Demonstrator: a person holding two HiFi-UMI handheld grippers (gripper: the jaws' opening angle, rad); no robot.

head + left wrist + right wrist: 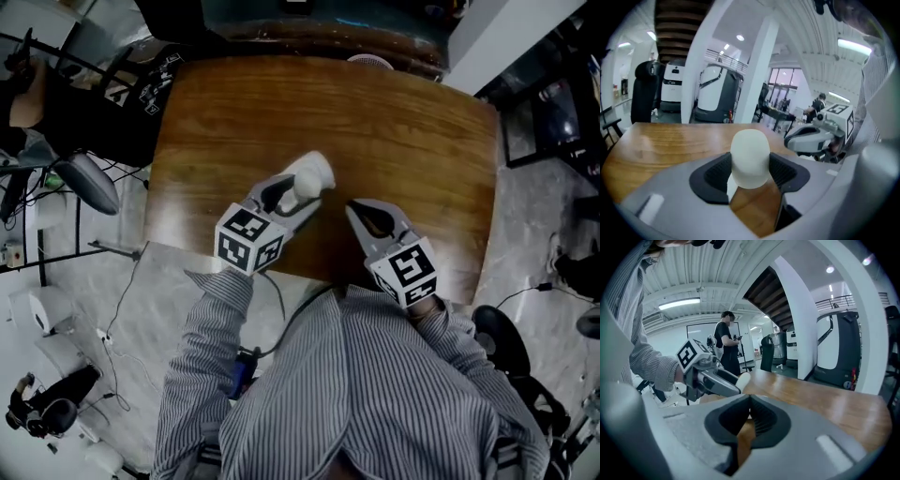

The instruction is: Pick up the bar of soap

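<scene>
One soap bar [312, 175], left tongs [750, 172], table [394, 131].

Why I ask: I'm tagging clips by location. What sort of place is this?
Probably a robotics lab or industrial-style workspace, not a home: big white machines stand beyond the wooden table, and a strip light hangs under a ribbed ceiling.

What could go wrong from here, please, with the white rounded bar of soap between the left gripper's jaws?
1. The white rounded bar of soap is pinched only at its near end by the left gripper; its smooth curved sides might let it slip out.
2. The shut right gripper sits close by, so a sideways swing could bump it.
</scene>
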